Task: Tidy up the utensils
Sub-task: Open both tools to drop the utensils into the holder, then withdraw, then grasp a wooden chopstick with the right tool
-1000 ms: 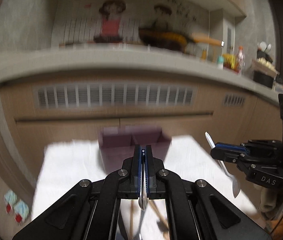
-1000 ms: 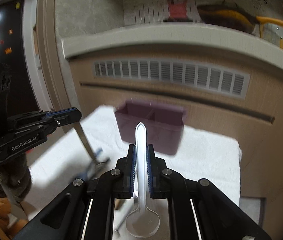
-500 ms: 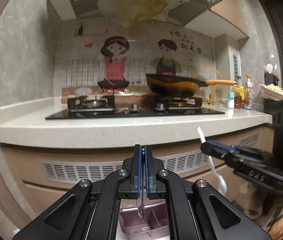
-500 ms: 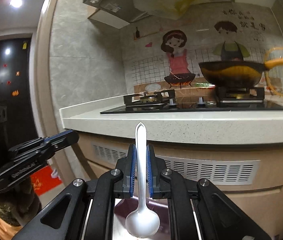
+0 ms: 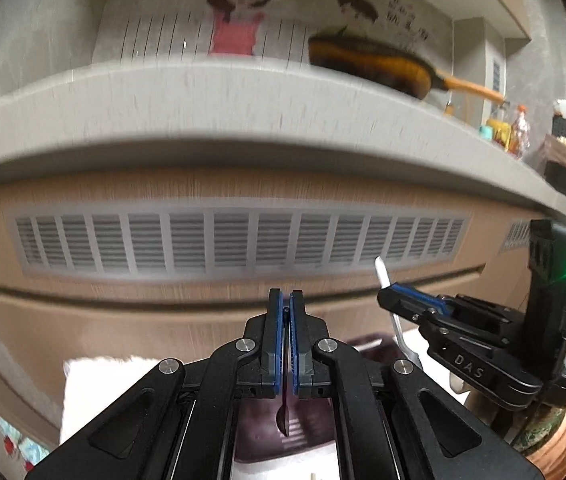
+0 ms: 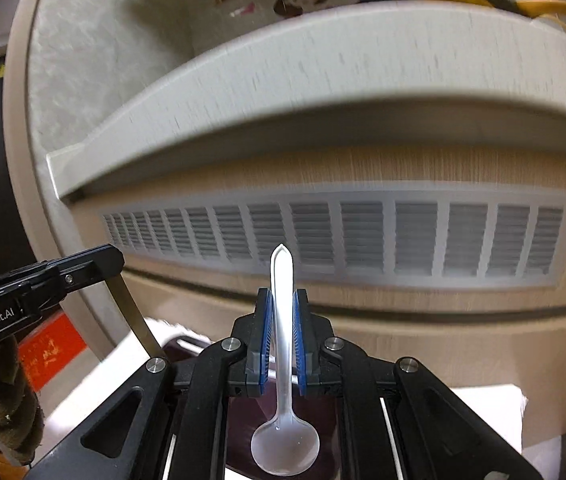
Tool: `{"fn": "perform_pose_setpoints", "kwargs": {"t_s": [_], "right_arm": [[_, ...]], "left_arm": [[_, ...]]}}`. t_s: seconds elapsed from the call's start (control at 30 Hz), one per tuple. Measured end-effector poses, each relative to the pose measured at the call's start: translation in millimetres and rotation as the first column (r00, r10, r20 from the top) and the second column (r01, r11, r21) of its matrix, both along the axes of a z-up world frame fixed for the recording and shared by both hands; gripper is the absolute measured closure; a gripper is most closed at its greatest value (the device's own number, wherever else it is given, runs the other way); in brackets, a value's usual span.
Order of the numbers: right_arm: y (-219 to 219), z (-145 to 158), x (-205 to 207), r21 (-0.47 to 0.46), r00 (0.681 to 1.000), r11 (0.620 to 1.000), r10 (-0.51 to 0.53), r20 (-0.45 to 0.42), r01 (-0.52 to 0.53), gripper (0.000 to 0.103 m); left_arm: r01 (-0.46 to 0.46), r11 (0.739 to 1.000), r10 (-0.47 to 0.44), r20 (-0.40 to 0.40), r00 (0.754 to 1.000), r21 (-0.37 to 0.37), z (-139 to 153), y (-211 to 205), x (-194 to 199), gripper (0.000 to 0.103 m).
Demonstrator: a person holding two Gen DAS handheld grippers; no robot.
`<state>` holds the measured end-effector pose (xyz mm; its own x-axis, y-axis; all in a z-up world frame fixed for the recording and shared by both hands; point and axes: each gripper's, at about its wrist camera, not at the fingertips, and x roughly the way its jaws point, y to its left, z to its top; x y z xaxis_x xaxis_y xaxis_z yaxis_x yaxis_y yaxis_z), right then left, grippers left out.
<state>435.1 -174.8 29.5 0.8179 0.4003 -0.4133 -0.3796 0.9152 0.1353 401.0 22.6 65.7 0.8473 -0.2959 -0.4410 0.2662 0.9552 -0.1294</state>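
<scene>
Now each gripper carries one utensil toward the purple bin [image 5: 283, 436], which sits on the white cloth [image 5: 95, 392] below both sets of fingers. Left gripper [image 5: 286, 344]: jaws together on a thin dark utensil [image 5: 284, 420], seen edge-on in the left view and as a flat metal strip in the right view; its kind cannot be told. Right gripper [image 6: 281, 340]: jaws clamped on the handle of a clear plastic spoon [image 6: 283, 432], bowl hanging toward the camera, pointed handle end standing up above the fingers.

The bin lies mostly hidden behind the gripper bodies, and its divider does not show, so you cannot yet tell which compartment is under which utensil. Both views are smeared, which suggests quick travel; slow down before lowering.

Bring each hanging end over the bin's opening, clear of the rim, and tip the gripper steeper so the utensil enters end-first. Keep the two grippers apart, since they stand near each other. Part the jaws only once the lower end is inside a compartment. The spoon is light and slick; it will likely slide free at once.
</scene>
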Motion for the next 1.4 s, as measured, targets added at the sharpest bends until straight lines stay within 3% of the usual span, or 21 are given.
{"fn": "perform_pose_setpoints", "kwargs": {"t_s": [0.1, 0.17, 0.23, 0.33, 0.4, 0.47, 0.63, 0.7, 0.77, 0.83, 1.0, 1.03, 1.07, 1.13, 1.17, 1.4], "right_arm": [[2.3, -11.3, 1.4, -0.034, 1.000, 0.999, -0.010, -0.016, 0.010, 0.091], [-0.4, -14.5, -0.7, -0.045, 0.999, 0.999, -0.015, -0.043, 0.013, 0.079], [-6.1, -15.6, -10.1, -0.046, 0.998, 0.999, -0.024, -0.053, 0.021, 0.077], [-14.1, -16.3, -33.2, -0.084, 0.998, 0.996, -0.040, -0.053, 0.036, 0.074], [-15.8, -20.9, -53.5, -0.141, 0.996, 0.988, -0.070, -0.056, 0.062, 0.064], [-16.7, -25.3, -73.6, -0.185, 0.995, 0.980, -0.081, -0.065, 0.068, 0.046], [-14.4, -44.3, -119.7, -0.301, 0.989, 0.952, -0.099, -0.110, 0.061, 0.025], [-10.4, -54.5, -138.2, -0.339, 0.989, 0.939, -0.099, -0.112, 0.056, 0.018], [-4.0, -62.3, -151.5, -0.377, 0.989, 0.924, -0.104, -0.106, 0.057, 0.004], [8.8, -68.4, -160.3, -0.409, 0.991, 0.911, -0.098, -0.096, 0.051, 0.002], [33.0, -84.1, -154.6, -0.371, 0.977, 0.927, -0.036, -0.209, -0.045, 0.005], [37.7, -89.0, -150.5, -0.371, 0.971, 0.927, -0.036, -0.237, -0.056, 0.024], [42.4, -94.1, -146.4, -0.368, 0.963, 0.927, -0.029, -0.267, -0.075, 0.051], [49.8, -107.3, -133.6, -0.327, 0.929, 0.937, -0.008, -0.370, -0.122, 0.074], [52.2, -113.6, -130.8, -0.309, 0.916, 0.942, -0.005, -0.401, -0.130, 0.076], [73.8, -128.6, -122.6, -0.335, 0.906, 0.933, -0.020, -0.423, -0.136, 0.087]], "left_arm": [[-0.013, 1.000, 0.013, -0.049, 0.999, -0.010, -19.2, 0.7, 3.2, 0.097], [-0.023, 1.000, 0.022, -0.070, 0.997, -0.021, -24.5, 4.6, -0.2, 0.096], [-0.043, 0.999, 0.040, -0.076, 0.996, -0.029, -26.8, 10.9, -8.2, 0.092], [-0.069, 0.997, 0.067, -0.081, 0.994, -0.025, -31.1, 20.7, -26.7, 0.070], [-0.087, 0.996, 0.085, -0.074, 0.994, -0.020, -34.1, 26.2, -42.0, 0.043], [-0.100, 0.995, 0.099, -0.060, 0.993, -0.015, -38.3, 32.1, -61.1, 0.031], [-0.135, 0.991, 0.135, -0.085, 0.987, 0.016, -50.6, 43.9, -98.1, 0.014], [-0.140, 0.990, 0.143, -0.125, 0.982, 0.034, -61.5, 47.0, -112.4, 0.003], [-0.149, 0.988, 0.154, -0.153, 0.976, 0.045, -72.0, 52.1, -126.6, 0.000], [-0.159, 0.986, 0.166, -0.178, 0.970, 0.055, -81.6, 54.2, -139.7, 0.000], [-0.186, 0.981, 0.192, -0.200, 0.961, 0.046, -94.2, 68.0, -165.7, 0.000], [-0.192, 0.980, 0.199, -0.200, 0.959, 0.055, -94.8, 70.4, -168.0, 0.000], [-0.188, 0.979, 0.200, -0.196, 0.960, 0.078, -96.5, 72.6, -171.1, 0.000], [-0.190, 0.974, 0.210, -0.188, 0.959, 0.120, -100.6, 75.6, -176.0, 0.000], [-0.193, 0.974, 0.213, -0.185, 0.959, 0.122, -102.2, 78.1, -177.4, 0.000], [-0.203, 0.976, 0.215, -0.201, 0.956, 0.081, -116.3, 93.3, -180.2, 0.000]]}}
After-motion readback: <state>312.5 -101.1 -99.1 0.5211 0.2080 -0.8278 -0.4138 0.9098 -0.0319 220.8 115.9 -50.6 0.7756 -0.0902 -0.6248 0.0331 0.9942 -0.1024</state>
